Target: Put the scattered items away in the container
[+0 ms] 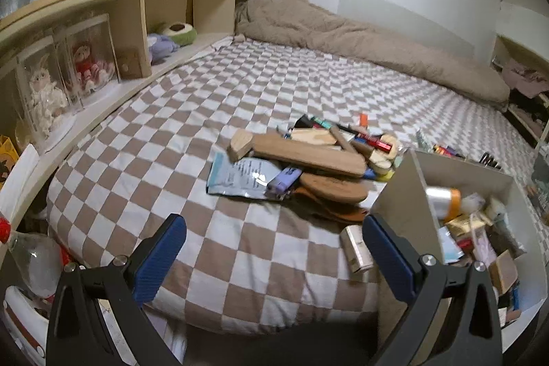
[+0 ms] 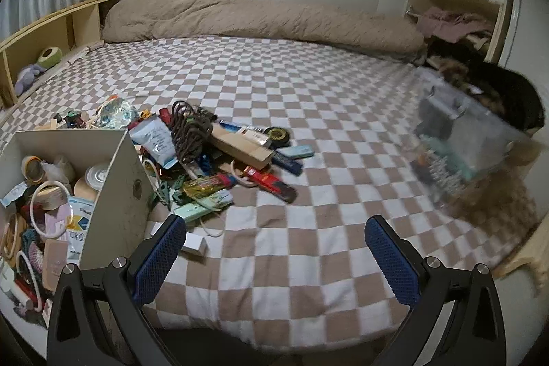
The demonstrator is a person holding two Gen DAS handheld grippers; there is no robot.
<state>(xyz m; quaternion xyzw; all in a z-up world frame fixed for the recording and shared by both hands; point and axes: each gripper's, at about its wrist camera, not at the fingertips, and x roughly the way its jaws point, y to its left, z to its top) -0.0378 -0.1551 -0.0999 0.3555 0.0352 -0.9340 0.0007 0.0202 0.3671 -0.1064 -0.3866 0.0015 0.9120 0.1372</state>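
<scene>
A pale open box (image 1: 401, 194) (image 2: 116, 174), partly filled with small items, sits on the checked bed near its front edge. Scattered items lie in a heap beyond it: wooden pieces (image 1: 308, 153), a purple lighter (image 1: 283, 180), a silver foil packet (image 1: 236, 175), a coiled brown cord (image 2: 190, 129), a cardboard tube (image 2: 240, 146), a red pen-like stick (image 2: 271, 182). A small gold cylinder (image 1: 357, 249) lies by the box wall. My left gripper (image 1: 274, 249) is open, low over bare bedding before the heap. My right gripper (image 2: 276, 249) is open too, over bare bedding right of the box.
A rolled beige duvet (image 2: 260, 19) lines the far side of the bed. A wooden shelf (image 1: 137, 23) with plush toys and doll cases runs along the left. A blurred clear plastic container (image 2: 470, 143) stands at the bed's right edge. A small white box (image 2: 194, 244) lies near the right gripper's left finger.
</scene>
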